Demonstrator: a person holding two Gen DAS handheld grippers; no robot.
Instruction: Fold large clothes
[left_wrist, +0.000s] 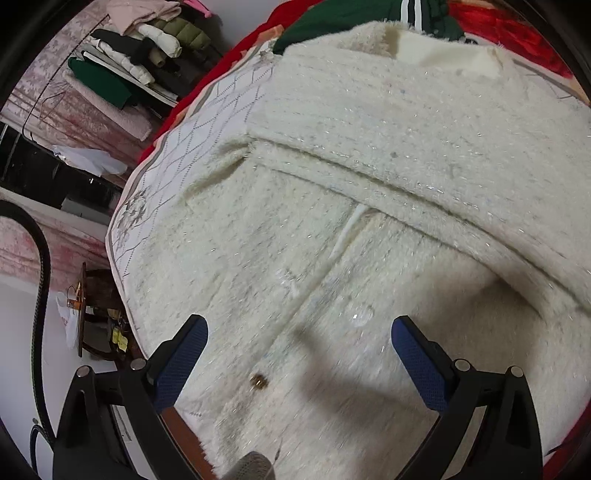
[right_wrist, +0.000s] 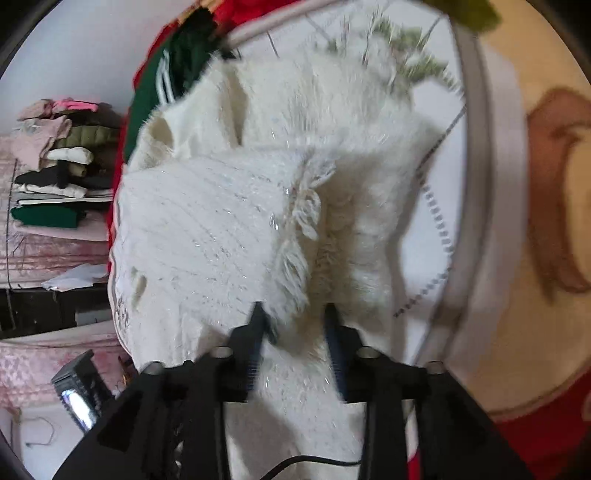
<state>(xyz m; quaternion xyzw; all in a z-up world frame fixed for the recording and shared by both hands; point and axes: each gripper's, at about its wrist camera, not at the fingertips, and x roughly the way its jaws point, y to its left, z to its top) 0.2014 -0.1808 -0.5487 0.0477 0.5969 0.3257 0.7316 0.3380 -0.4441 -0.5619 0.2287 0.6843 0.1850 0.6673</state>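
Cream fuzzy cardigan (left_wrist: 369, 192) lies half-folded; your left claw (left_wrist: 299, 354) hovers wide, right claw (right_wrist: 295, 332) narrow, fabric loose between. Fold the hem beneath them next.

Legible text, labels, brands, numbers, signs: none that I can read from either wrist camera.

- Yellow tags (left_wrist: 121, 341) on the dark wooden furniture at the left edge of my left wrist view: possibly printed, too small and blurred to read.
- Lit screen (right_wrist: 79, 406) of the dark device at lower left in my right wrist view: glowing, nothing on it resolves.
- White stripes (right_wrist: 164, 83) on the green garment: plain bands, no lettering.
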